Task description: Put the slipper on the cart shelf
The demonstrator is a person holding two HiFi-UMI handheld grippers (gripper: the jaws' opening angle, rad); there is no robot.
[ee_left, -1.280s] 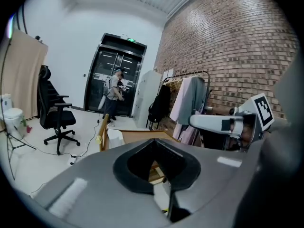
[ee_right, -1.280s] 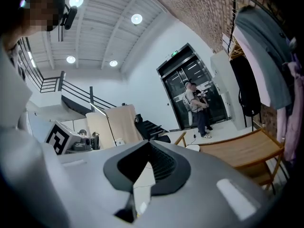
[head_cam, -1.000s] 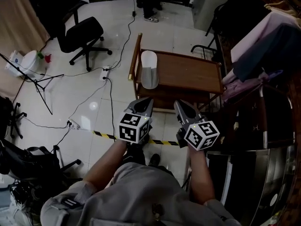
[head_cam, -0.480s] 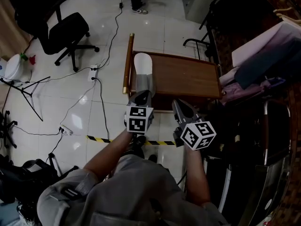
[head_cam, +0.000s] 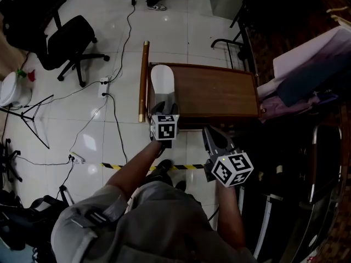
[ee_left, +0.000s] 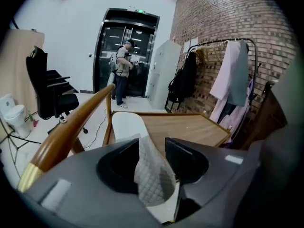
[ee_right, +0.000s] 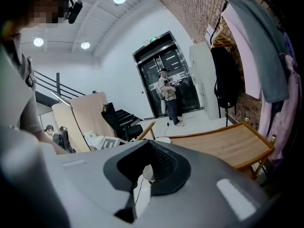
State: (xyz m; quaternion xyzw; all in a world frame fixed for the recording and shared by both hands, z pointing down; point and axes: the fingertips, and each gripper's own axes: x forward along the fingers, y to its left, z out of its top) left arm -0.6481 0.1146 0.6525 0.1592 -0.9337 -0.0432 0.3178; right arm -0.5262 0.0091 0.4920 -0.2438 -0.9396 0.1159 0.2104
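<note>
Slipper (ee_left: 124, 127) first: its grey quilted upper stands between the fingers (ee_left: 183, 158) of the left gripper (ee_left: 152, 148), which have just been opening and now sit spread wide. They bracket the upper without pinching it, with a gap showing on one side. From there the white sole runs straight ahead, away from the person, so the long axis lines up with the way this gripper points. It lies on the left end of the cart's wooden top (head_cam: 219, 95), just beside the handle rail (head_cam: 145, 81). A closing squeeze looks like the move due next, and it would catch the upper across its width. The right gripper (head_cam: 207, 130) hangs off to the right near the cart's near edge, well apart from the slipper, its fingers together and empty.
</note>
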